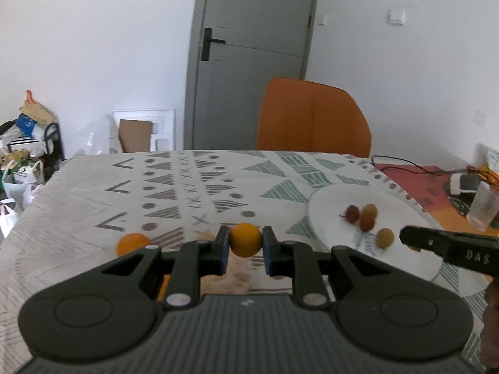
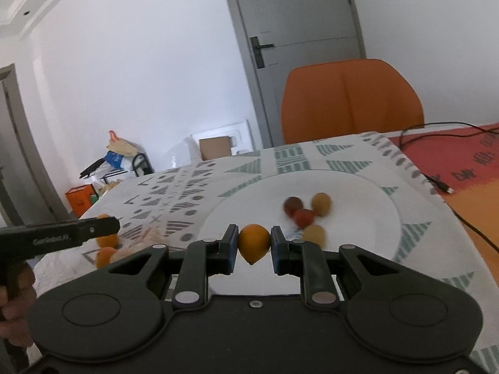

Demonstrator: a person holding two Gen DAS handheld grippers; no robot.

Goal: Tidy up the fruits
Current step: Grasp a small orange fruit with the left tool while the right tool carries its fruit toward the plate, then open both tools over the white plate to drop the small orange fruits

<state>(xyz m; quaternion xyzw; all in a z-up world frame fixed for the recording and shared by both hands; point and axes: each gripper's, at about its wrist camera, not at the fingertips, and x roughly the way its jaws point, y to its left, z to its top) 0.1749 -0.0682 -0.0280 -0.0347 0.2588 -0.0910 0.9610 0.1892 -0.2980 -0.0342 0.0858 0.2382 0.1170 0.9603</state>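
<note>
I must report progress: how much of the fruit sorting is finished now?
Done: four small fruits lie on the white plate. In hand: the left gripper and the right gripper each clamp an orange fruit. Left: orange fruits on the cloth, beside the plate.

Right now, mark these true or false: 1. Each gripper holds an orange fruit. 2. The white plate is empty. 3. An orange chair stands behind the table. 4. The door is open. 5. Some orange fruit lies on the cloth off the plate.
1. True: the left gripper and the right gripper each clamp an orange fruit.
2. False: the white plate holds four small fruits.
3. True: orange chair.
4. False: the door is closed.
5. True: loose orange fruit lies on the cloth.
</note>
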